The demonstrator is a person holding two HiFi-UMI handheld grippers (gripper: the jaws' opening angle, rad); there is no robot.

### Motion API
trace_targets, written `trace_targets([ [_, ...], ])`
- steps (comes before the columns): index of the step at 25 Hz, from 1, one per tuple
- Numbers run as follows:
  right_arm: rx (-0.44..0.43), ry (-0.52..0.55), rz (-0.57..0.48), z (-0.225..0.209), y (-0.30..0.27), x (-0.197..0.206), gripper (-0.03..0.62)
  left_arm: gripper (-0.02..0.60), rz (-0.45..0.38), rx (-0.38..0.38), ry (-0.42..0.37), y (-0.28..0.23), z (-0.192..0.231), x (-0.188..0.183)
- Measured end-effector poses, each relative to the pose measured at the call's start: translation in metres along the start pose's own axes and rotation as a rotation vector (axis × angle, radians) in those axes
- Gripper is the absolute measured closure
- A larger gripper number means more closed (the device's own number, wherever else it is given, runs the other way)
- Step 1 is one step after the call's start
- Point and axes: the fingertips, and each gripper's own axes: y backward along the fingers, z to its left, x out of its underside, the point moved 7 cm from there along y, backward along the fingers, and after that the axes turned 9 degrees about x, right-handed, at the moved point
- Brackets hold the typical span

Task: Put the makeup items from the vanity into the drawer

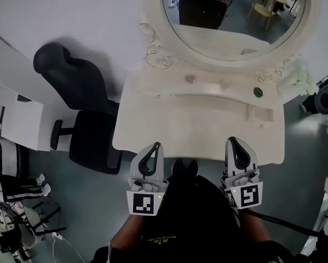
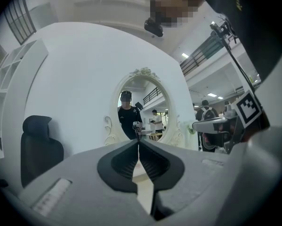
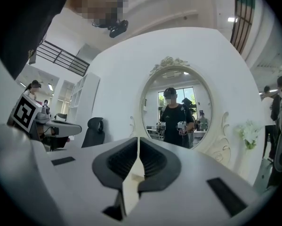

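I'm holding the left gripper (image 1: pixel 155 146) and the right gripper (image 1: pixel 234 141) side by side at the lower middle of the head view. Both have their jaws pressed together on nothing and are pointing at the near edge of the cream vanity (image 1: pixel 153 130). The makeup items (image 1: pixel 190 78) are sitting well beyond them on the ledge under the mirror (image 1: pixel 235 37), with a dark green round piece (image 1: pixel 258 91) lying toward the right of the frame.

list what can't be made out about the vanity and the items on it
- Drawer: none visible; head view looks down on the cream vanity top, hiding its front.
- Dark green round item and pinkish round item: too small to identify, head view.
- Gripper views: the left gripper and right gripper bodies cover most of the vanity top.
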Motion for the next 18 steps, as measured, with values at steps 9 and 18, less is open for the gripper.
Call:
trace_targets([
  [9,0.053,-0.020,0.063,-0.030,-0.006,0.016,0.579,0.560,-0.022,0.073,-0.057,-0.060,0.011,-0.015],
  [18,0.120,-0.034,0.069,-0.053,-0.005,0.023,0.579,0.560,-0.011,0.130,-0.052,-0.092,0.002,-0.012],
])
